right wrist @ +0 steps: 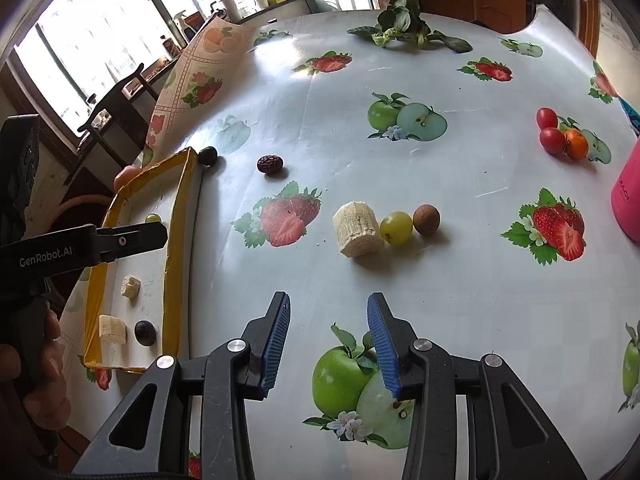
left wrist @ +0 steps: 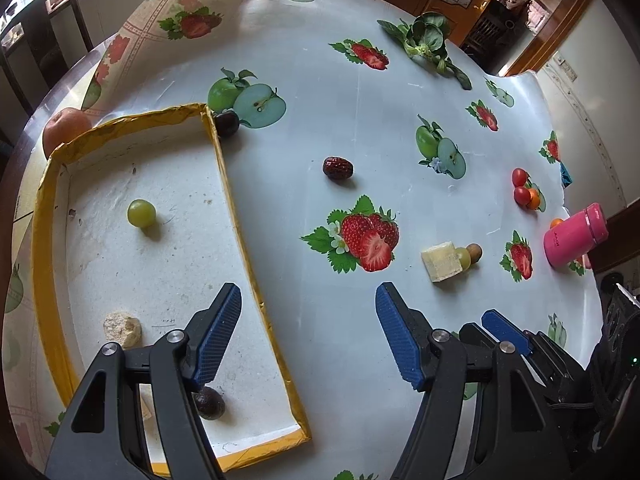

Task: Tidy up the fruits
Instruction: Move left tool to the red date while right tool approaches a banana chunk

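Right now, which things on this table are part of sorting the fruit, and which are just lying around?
Part of the job:
yellow-rimmed tray
green grape
banana piece
brown round fruit
red date
cherry tomatoes
small orange fruit

Just lying about:
pink bottle
leafy greens

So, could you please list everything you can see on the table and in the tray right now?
Tray: one, yellow-rimmed, left.
Green grapes: two; one in tray, one by banana chunk.
Banana pieces: three in tray, one on cloth.
Dark fruit: one in tray, one at tray corner.
Red date: one, mid-table.
Brown longan: one, beside grape.
Cherry tomatoes: two red, right.
Small orange fruit: one, touching tomatoes.
Peach: one, behind tray.
Leafy greens: one bunch, far edge.
Pink bottle: one, right.
Left gripper: open, empty.
Right gripper: open, empty.
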The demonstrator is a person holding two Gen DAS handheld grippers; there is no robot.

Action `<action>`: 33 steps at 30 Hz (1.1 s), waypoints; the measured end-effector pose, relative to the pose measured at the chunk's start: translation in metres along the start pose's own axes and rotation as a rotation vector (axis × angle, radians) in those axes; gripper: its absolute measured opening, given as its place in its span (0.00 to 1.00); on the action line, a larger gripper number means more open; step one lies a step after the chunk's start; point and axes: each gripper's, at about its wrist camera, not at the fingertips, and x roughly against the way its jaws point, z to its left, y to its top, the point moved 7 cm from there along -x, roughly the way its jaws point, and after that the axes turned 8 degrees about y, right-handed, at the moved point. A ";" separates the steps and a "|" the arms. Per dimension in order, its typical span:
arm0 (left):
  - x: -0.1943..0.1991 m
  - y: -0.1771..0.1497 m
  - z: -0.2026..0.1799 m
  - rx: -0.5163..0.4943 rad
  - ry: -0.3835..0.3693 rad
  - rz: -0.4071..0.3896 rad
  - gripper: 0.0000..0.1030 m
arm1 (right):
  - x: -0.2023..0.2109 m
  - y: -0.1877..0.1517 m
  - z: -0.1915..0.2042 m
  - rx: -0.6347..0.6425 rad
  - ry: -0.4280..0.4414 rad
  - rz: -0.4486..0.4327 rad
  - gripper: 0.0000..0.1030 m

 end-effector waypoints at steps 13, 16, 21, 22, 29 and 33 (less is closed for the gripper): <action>-0.036 0.036 -0.018 -0.005 0.026 0.041 0.67 | -0.018 0.031 -0.006 0.027 -0.016 -0.005 0.41; -0.051 0.048 -0.023 -0.015 0.048 0.050 0.67 | -0.028 0.042 -0.009 0.051 -0.036 -0.002 0.41; -0.075 0.065 -0.029 -0.029 0.073 0.066 0.67 | -0.049 0.047 -0.014 0.091 -0.058 0.045 0.41; -0.080 0.067 -0.030 -0.036 0.080 0.071 0.67 | -0.051 0.047 -0.013 0.101 -0.061 0.044 0.41; -0.107 0.072 -0.035 -0.052 0.126 0.072 0.67 | -0.058 0.048 -0.007 0.164 -0.075 0.045 0.42; -0.110 0.080 -0.036 -0.043 0.131 0.054 0.67 | -0.059 0.049 -0.007 0.161 -0.066 0.045 0.40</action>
